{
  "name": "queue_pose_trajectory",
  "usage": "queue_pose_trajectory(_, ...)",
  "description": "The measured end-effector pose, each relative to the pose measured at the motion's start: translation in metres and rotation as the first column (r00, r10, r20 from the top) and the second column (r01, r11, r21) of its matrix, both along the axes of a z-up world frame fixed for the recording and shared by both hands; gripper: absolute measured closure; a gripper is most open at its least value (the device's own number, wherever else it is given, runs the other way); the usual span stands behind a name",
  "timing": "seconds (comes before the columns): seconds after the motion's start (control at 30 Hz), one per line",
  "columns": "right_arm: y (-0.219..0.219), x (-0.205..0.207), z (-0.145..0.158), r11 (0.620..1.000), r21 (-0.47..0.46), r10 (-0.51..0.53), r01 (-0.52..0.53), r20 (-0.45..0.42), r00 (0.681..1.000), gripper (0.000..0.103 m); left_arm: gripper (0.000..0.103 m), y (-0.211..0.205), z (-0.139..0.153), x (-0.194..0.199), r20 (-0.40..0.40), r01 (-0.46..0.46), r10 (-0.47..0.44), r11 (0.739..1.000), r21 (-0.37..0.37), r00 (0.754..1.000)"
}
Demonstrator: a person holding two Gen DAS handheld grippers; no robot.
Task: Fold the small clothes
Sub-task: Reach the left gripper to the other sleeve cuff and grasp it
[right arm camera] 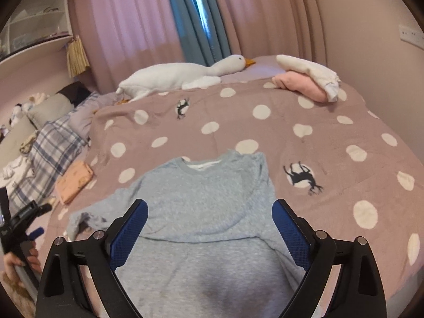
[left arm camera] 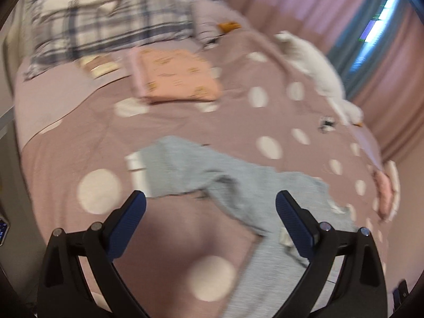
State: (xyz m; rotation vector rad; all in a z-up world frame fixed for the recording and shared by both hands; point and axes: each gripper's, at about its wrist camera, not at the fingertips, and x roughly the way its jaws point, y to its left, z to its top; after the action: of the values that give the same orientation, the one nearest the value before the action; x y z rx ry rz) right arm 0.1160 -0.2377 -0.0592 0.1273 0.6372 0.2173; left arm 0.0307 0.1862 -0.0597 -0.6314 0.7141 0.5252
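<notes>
The light blue sweatshirt [right arm camera: 201, 185] lies on the spotted bed [right arm camera: 331, 143]; the left gripper [left arm camera: 210, 201] and right gripper [right arm camera: 210, 209] hover with fingers spread wide, gripping nothing.

— What is noted of the cloth items?
— Sweater [right arm camera: 201, 193]: soft matt heathered knit. Bedspread [right arm camera: 291, 122]: matt woven cloth.
— And the tooling?
— Right gripper [right arm camera: 210, 225]: matt black plastic, blue textured pads [right arm camera: 129, 234] (metal pins are seen).
</notes>
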Motion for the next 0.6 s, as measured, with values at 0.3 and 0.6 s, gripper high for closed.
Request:
queue_pose_trajectory(0.3,0.001,0.003,-0.017,0.999,-0.034,-0.04,0.038,-0.061,0.997,0.009,0.005,0.056,-0.047,-0.006,-0.094,-0.096,0.085,0.988,-0.118,0.992)
queue_pose_trajectory(0.6,0.015,0.017,-0.024,0.997,-0.038,-0.068,0.064,-0.109,0.992,0.009,0.029,0.058,-0.079,0.002,-0.076,-0.071,0.05,0.947,-0.315,0.996)
